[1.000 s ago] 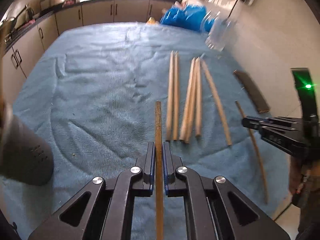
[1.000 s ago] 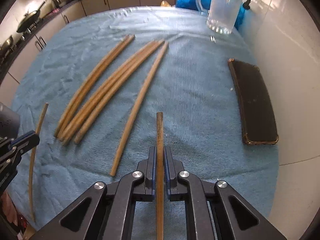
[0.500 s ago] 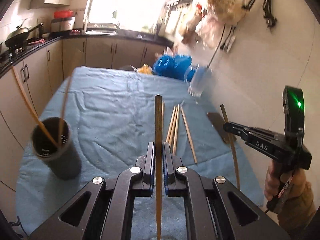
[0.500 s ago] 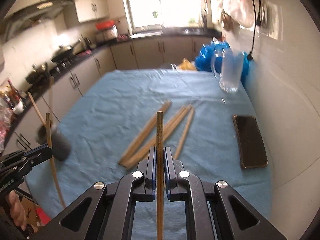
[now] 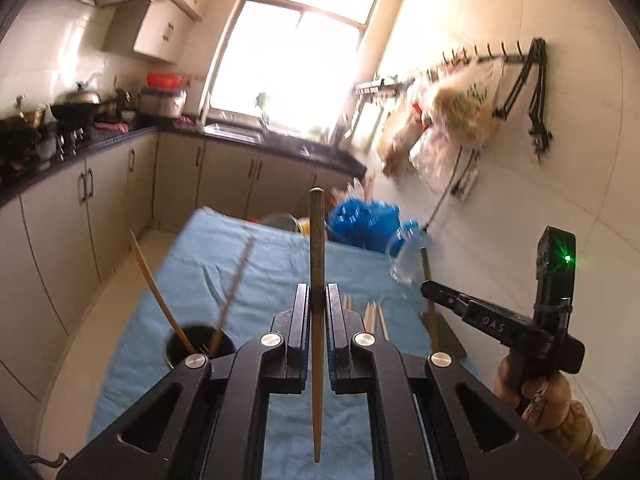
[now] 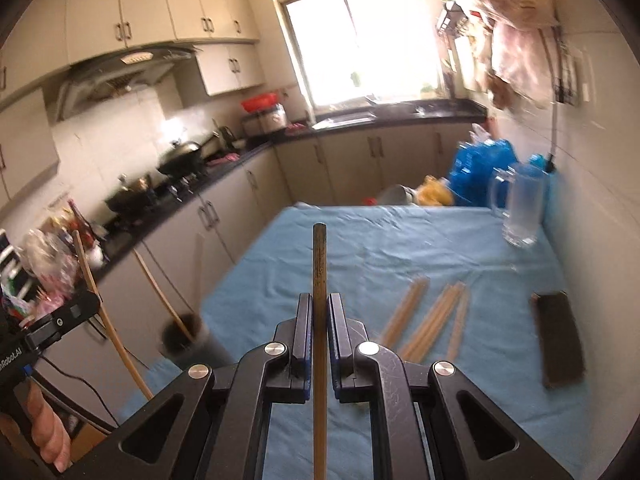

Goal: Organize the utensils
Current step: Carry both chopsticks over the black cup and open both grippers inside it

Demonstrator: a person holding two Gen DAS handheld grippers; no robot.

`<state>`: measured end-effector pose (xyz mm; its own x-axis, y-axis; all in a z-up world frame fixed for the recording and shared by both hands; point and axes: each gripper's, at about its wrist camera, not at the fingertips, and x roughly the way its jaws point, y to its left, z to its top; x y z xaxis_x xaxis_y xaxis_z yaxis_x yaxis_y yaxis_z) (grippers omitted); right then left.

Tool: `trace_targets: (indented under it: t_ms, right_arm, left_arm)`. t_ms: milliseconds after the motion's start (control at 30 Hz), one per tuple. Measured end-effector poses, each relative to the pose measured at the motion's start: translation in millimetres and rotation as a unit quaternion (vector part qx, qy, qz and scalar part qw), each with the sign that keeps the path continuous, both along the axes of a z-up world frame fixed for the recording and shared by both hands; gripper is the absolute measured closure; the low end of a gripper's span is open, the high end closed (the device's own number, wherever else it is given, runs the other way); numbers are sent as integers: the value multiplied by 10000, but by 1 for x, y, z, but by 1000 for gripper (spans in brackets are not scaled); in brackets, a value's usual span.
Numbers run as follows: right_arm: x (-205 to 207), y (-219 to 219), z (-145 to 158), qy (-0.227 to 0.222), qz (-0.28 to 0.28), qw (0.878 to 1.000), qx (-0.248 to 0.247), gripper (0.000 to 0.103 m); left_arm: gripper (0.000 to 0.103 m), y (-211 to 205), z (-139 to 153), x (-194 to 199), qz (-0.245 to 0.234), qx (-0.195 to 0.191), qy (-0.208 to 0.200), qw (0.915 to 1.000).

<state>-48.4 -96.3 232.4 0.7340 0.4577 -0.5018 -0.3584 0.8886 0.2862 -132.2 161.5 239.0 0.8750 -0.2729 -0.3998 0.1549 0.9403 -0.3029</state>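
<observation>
My left gripper (image 5: pixel 317 294) is shut on a wooden chopstick (image 5: pixel 317 248) that stands upright above the table. My right gripper (image 6: pixel 319 304) is shut on another chopstick (image 6: pixel 319 264), also raised. The right gripper also shows in the left wrist view (image 5: pixel 430 288), holding its chopstick upright. A dark round holder (image 5: pixel 200 346) stands at the table's left front edge with two chopsticks in it; it also shows in the right wrist view (image 6: pixel 182 336). Several loose chopsticks (image 6: pixel 432 320) lie on the blue cloth (image 6: pixel 380 248).
A clear glass mug (image 6: pixel 520 208) stands at the far right of the table by a blue bag (image 6: pixel 480 168). A dark flat case (image 6: pixel 558 340) lies near the right edge by the wall. Kitchen cabinets (image 6: pixel 224 216) line the left side.
Both grippers have lifted and tilted up from the cloth with their chopsticks. The views now look across the kitchen. The holder has come into view at the lower left.
</observation>
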Motion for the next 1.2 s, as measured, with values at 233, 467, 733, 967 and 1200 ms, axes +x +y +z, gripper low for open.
trace_targets:
  t_ms: [233,467,733,967,1200]
  right_arm:
    - [29,73,27,-348,397,9951,836,95]
    - [64,145,18,-537,490,9901,1199,95]
    - [93,178,-6,-774,160,9909,1092,95]
    - [87,189,-31,-880,234,9942,564,95]
    - [74,187,-34,-966,310,9944,279,93]
  left_arm:
    - [96,44,16,19,613,106,-213,9978]
    - [96,86,4,55,1037,18,-96,9946]
    - [96,98,-18,88,1083,63,35,9941]
    - [96,91,-42,98,1043,168,292,9940]
    - [96,94,-45,90,1129,109,368,9929]
